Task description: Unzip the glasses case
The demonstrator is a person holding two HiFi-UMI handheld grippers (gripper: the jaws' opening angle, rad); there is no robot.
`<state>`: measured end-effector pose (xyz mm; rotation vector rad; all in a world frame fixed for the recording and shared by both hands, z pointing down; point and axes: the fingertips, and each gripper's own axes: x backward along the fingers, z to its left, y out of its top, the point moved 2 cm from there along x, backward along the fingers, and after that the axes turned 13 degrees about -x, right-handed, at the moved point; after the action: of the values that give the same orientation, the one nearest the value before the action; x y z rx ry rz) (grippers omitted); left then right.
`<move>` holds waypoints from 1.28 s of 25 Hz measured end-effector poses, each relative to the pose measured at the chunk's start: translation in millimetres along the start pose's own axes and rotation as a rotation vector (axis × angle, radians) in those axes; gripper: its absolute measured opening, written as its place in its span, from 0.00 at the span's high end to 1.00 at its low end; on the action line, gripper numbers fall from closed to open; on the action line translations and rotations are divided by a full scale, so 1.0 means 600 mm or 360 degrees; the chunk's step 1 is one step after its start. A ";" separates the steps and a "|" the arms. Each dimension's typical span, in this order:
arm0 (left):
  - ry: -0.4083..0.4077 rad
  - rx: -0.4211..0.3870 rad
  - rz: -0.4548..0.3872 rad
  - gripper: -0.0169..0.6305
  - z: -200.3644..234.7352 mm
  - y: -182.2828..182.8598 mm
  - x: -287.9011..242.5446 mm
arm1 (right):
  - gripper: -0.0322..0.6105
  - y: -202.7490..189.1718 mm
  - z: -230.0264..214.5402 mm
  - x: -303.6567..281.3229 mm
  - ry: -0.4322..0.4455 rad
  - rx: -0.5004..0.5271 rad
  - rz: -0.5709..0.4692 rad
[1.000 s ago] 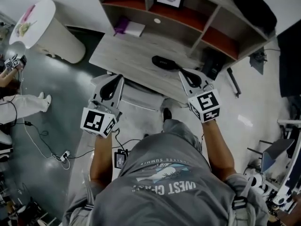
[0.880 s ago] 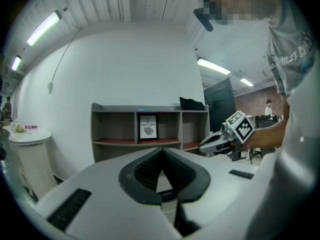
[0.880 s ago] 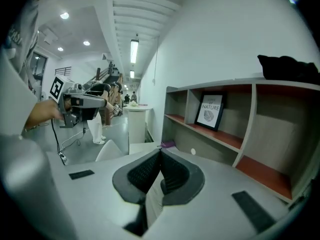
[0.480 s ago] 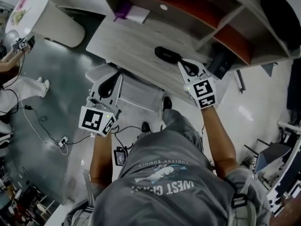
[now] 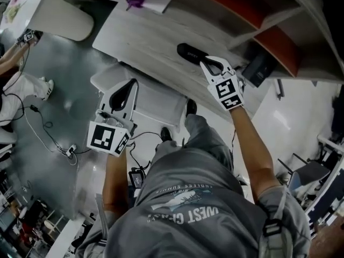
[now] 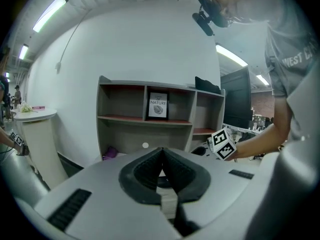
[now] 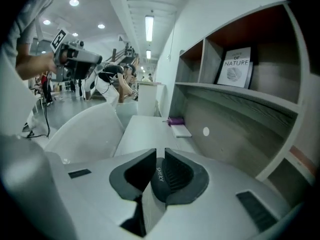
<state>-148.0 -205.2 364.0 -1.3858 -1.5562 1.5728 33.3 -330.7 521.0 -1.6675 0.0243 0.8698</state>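
While the glasses case [image 5: 189, 52] is lying flat on the wooden desk [image 5: 145, 34], near its front edge and looking closed, we are holding the right gripper [image 5: 206, 63] right at the case's near end. Its jaws have just been opening and are standing a narrow slit apart. In the right gripper view the black, lettered shell is showing in that slit, but the pads are not pressing on it. The left gripper [image 5: 131, 84] is hanging well apart from the case, over the white chair [image 5: 161, 98] at the desk's edge, with its jaws closed together on nothing. We are judging the case to be light, with a stiff shell and a smooth skin, so it is likely to slide on the wood once the zip is pulled. We are therefore expecting to need one gripper clamping the shell across its narrow width, clear of the zip line, while the other is pinching the small pull tab. We are not making out the tab in any view, so we are leaving open which end it sits at.
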 end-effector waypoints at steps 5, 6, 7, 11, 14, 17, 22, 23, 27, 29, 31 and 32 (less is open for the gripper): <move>0.0013 0.0046 0.0069 0.98 0.001 -0.024 -0.002 | 0.79 -0.054 0.002 -0.052 0.0076 0.0149 0.0122; 0.0015 0.0056 0.0081 0.98 0.001 -0.030 -0.003 | 0.77 -0.065 0.002 -0.062 0.0090 0.0195 0.0150; 0.0018 0.0066 0.0090 0.98 0.002 -0.035 -0.004 | 0.75 -0.078 0.002 -0.072 0.0103 0.0248 0.0178; 0.0024 0.0098 0.0116 0.98 0.005 -0.053 -0.016 | 0.70 -0.126 -0.004 -0.110 0.0144 0.0472 0.0299; 0.0025 0.0122 0.0137 0.98 0.006 -0.063 -0.023 | 0.68 -0.159 -0.007 -0.132 0.0183 0.0600 0.0383; 0.0023 0.0140 0.0151 0.98 0.006 -0.071 -0.028 | 0.64 -0.189 -0.010 -0.151 0.0214 0.0678 0.0457; 0.0019 0.0162 0.0169 0.98 0.011 -0.083 -0.040 | 0.58 -0.218 -0.023 -0.175 0.0227 0.0752 0.0505; 0.0018 0.0168 0.0172 0.98 0.011 -0.085 -0.043 | 0.58 -0.218 -0.027 -0.177 0.0220 0.0761 0.0493; 0.0013 0.0182 0.0176 0.98 0.011 -0.090 -0.051 | 0.56 -0.217 -0.047 -0.184 0.0201 0.0770 0.0453; 0.0007 0.0185 0.0180 0.98 0.009 -0.091 -0.057 | 0.53 -0.219 -0.063 -0.191 0.0183 0.0754 0.0441; 0.0001 0.0186 0.0185 0.98 0.006 -0.093 -0.064 | 0.52 -0.220 -0.080 -0.201 0.0161 0.0724 0.0442; 0.0000 0.0187 0.0187 0.98 0.005 -0.094 -0.066 | 0.52 -0.220 -0.087 -0.206 0.0150 0.0701 0.0443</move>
<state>-153.4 -230.6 427.8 -1.4344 -1.3810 1.7048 32.0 -387.5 700.4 -1.3031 0.4892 0.9138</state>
